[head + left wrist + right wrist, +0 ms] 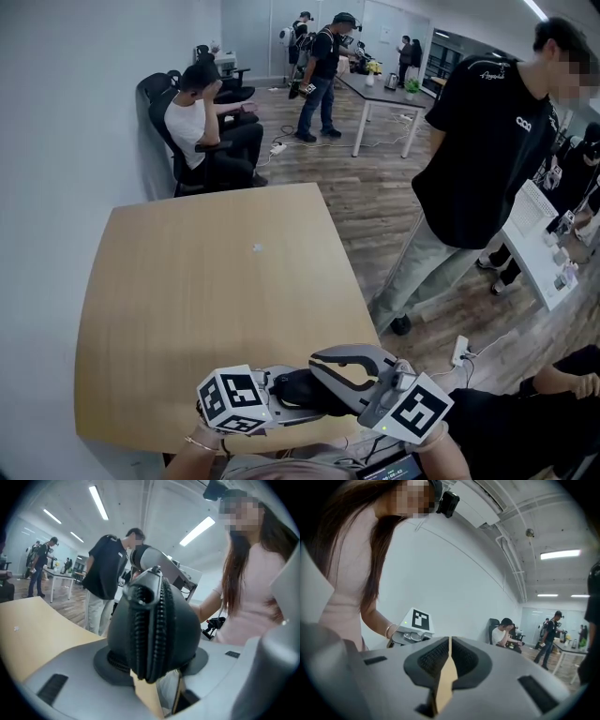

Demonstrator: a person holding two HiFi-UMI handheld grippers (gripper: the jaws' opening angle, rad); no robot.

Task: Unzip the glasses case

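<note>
A black zippered glasses case (292,382) sits at the near edge of the wooden table (206,300), and my left gripper (305,401) is shut on it. In the left gripper view the case (154,625) fills the space between the jaws of the left gripper (150,679), zipper seam facing the camera. My right gripper (328,367) arches just above and to the right of the case. In its own view the right gripper (449,667) is shut, the pads almost meeting with nothing between them.
A person in a black shirt (487,159) stands close to the table's right side. Another person sits in a chair (202,122) beyond the far edge. A white table (534,253) is at the right and a power strip (459,349) lies on the floor.
</note>
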